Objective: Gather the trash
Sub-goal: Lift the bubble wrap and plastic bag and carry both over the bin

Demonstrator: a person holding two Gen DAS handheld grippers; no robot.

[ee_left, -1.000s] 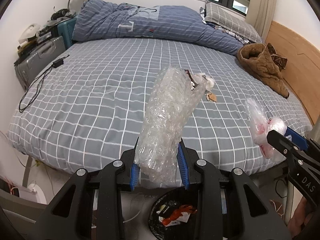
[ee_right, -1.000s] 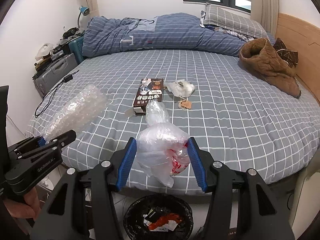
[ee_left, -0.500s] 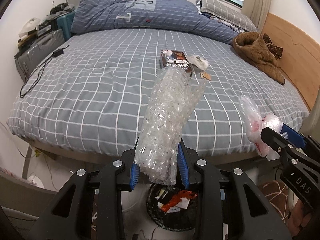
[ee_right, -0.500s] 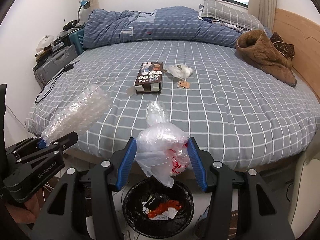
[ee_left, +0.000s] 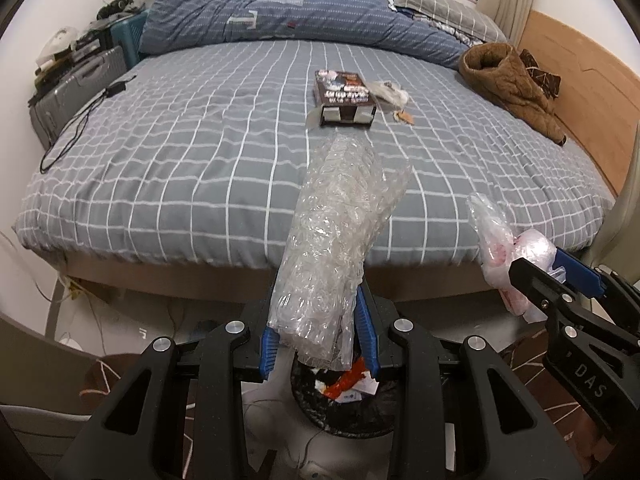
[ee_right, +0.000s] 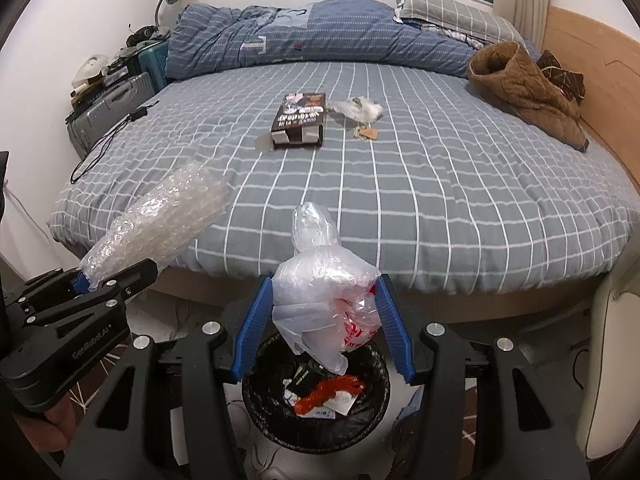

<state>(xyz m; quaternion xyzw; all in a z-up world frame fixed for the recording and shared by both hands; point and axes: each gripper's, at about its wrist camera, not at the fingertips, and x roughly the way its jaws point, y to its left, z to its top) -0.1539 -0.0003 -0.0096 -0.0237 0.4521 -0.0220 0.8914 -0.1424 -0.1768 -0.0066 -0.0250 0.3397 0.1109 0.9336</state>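
My left gripper (ee_left: 318, 330) is shut on a roll of clear bubble wrap (ee_left: 336, 236) that sticks up and forward over the bed's foot. My right gripper (ee_right: 324, 324) is shut on a crumpled clear plastic bag with red print (ee_right: 326, 292). Both hang above a black trash bin (ee_right: 316, 408) on the floor, which holds red and white scraps. In the right wrist view the left gripper (ee_right: 86, 282) and the bubble wrap (ee_right: 168, 216) show at the left. In the left wrist view the right gripper (ee_left: 560, 268) and the bag (ee_left: 504, 248) show at the right.
A dark box (ee_right: 300, 120), a wad of clear wrapping (ee_right: 358, 108) and a paper tag (ee_right: 368, 133) lie mid-bed on the grey checked sheet (ee_right: 440, 184). A brown jacket (ee_right: 524, 92) lies at the right, a blue duvet (ee_right: 320, 36) at the back, suitcases (ee_right: 108, 112) on the left.
Both grippers have drawn back from the bed and sunk with their loads. The trash bin now shows fuller beneath them and the bed's edge lies farther off.
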